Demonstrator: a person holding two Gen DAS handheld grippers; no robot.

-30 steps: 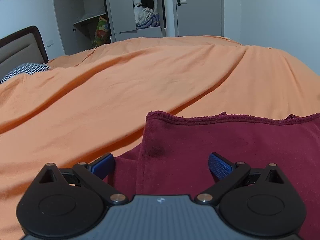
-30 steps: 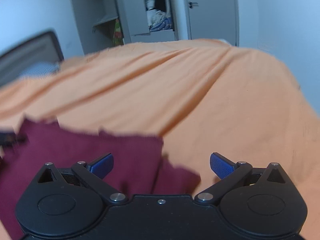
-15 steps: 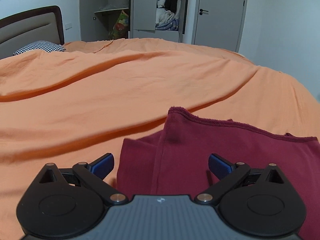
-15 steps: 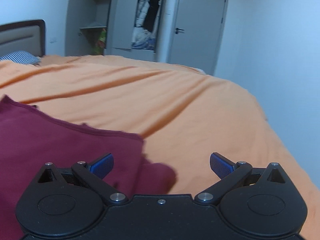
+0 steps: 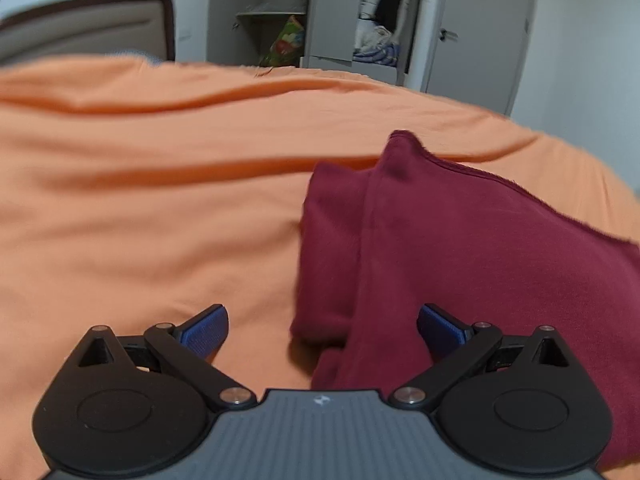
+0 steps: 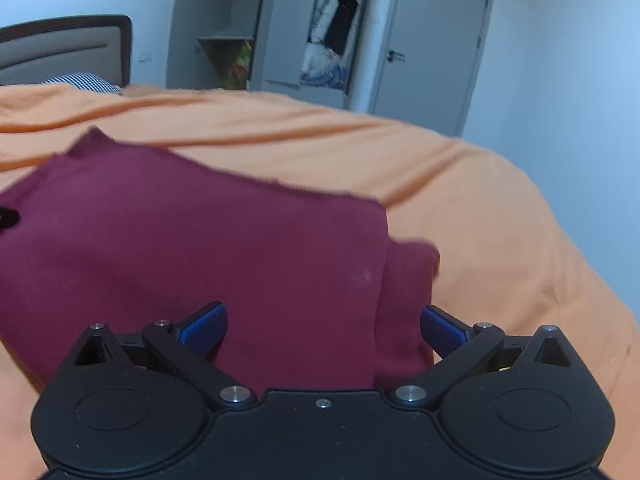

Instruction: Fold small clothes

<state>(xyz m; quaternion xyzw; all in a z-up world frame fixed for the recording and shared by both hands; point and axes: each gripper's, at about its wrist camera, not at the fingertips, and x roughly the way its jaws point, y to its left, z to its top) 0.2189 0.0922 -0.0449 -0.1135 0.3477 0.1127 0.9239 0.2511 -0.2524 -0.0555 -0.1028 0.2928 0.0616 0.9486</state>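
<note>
Dark red garment point(image 5: 460, 264), folded, flat on orange bedsheet point(image 5: 160, 208); also in right wrist view point(image 6: 208, 248) on the same sheet point(image 6: 480, 200). Narrower folded layer showing past each side edge, raw-looking far hem.

Left gripper point(image 5: 322, 326): jaws wide apart, nothing between the blue pads point(image 5: 204, 330). Left pad over bare sheet, right pad over the garment's left edge; contact with cloth not clear.

Right gripper point(image 6: 322, 326): jaws wide apart, holding nothing. Both blue pads point(image 6: 204, 326) over the garment's near right part; touching or just above, cannot tell.

Beyond the bed: headboard point(image 6: 64, 50), checked pillow point(image 6: 84, 80), open grey wardrobe point(image 6: 280, 28) with clothes inside, closed grey door point(image 6: 432, 48).
</note>
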